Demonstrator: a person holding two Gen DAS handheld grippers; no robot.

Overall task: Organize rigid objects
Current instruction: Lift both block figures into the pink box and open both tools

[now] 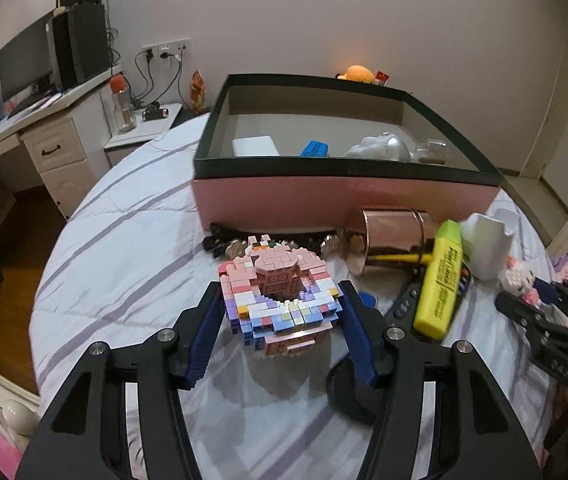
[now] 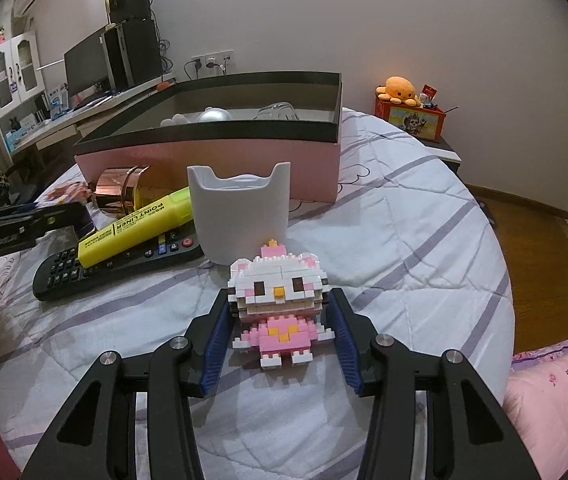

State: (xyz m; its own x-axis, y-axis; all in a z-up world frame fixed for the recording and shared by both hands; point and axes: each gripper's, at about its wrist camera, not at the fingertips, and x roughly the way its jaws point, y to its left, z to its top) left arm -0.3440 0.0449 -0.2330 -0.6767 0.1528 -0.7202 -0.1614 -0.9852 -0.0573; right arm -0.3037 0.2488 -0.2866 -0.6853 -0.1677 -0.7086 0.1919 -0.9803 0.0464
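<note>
My left gripper (image 1: 279, 300) is shut on a pink and blue brick-built model (image 1: 279, 300) and holds it just above the striped bedcover. My right gripper (image 2: 279, 300) is shut on a white and pink brick-built cat figure (image 2: 279, 300), also seen in the left wrist view (image 1: 522, 276). A pink box with a dark rim (image 1: 348, 196) stands behind, holding a white block (image 1: 255, 146), a blue item (image 1: 315, 149), a white figure (image 1: 380, 147) and a clear item (image 1: 430, 151).
On the bed lie a copper tin (image 1: 390, 236), a yellow highlighter (image 1: 440, 280), a black remote (image 2: 115, 264), a white cup (image 2: 239, 216) and a dark beaded strap (image 1: 223, 240). A desk with monitor (image 1: 23, 60) stands left. An orange plush (image 2: 400, 88) sits on a box at right.
</note>
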